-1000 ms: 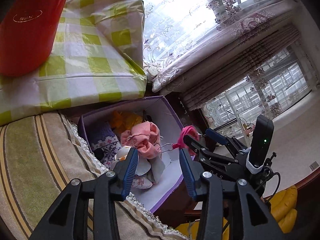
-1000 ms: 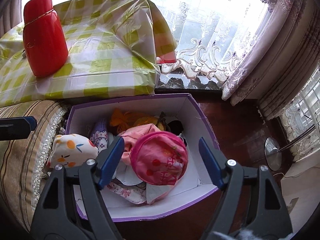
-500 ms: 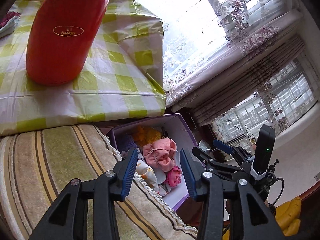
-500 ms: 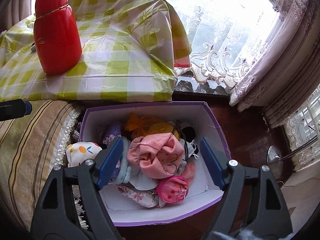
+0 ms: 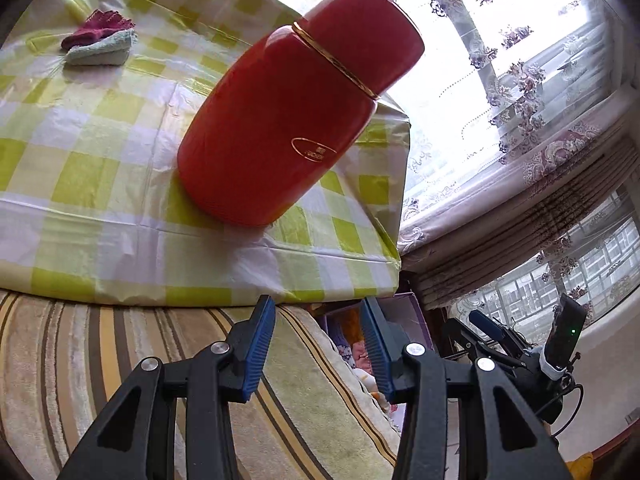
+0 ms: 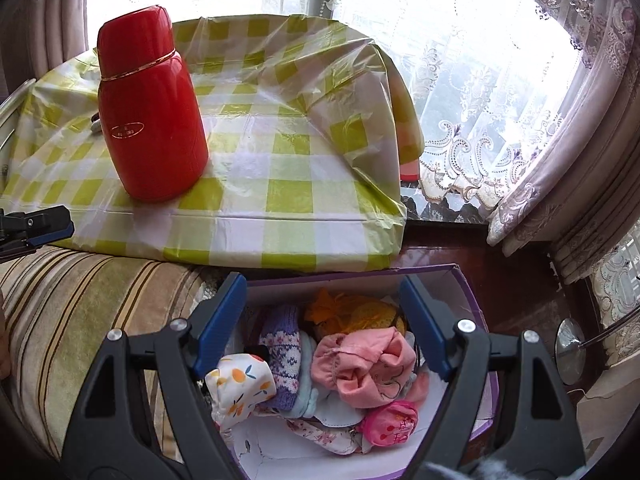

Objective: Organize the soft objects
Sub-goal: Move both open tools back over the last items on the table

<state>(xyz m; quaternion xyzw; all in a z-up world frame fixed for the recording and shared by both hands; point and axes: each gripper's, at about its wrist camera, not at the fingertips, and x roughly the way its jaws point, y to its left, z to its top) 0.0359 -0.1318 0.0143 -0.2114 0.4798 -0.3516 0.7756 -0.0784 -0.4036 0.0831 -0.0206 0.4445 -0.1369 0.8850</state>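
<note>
A purple box (image 6: 320, 286) with white inner walls holds several soft clothes: a pink garment (image 6: 360, 364), a small pink hat (image 6: 388, 420), a purple knit piece (image 6: 282, 344) and a white cloth with an orange print (image 6: 240, 384). My right gripper (image 6: 322, 326) hangs open above the box with nothing between its fingers. My left gripper (image 5: 318, 350) is open and empty over the striped sofa arm (image 5: 120, 360), facing the checked table. At that table's far left lie a dark red glove (image 5: 98, 26) and a pale folded cloth (image 5: 102, 50).
A tall red thermos (image 5: 300, 112) stands near the front edge of the green-checked tablecloth (image 6: 280, 152). The box sits on a dark wooden surface between sofa and curtains (image 6: 560, 140). A metal lamp base (image 6: 570, 350) stands to the right.
The left view has swung away from the box toward the table and thermos. The right gripper has pulled back and up; the pink hat seen between its fingers now lies low in the box.
</note>
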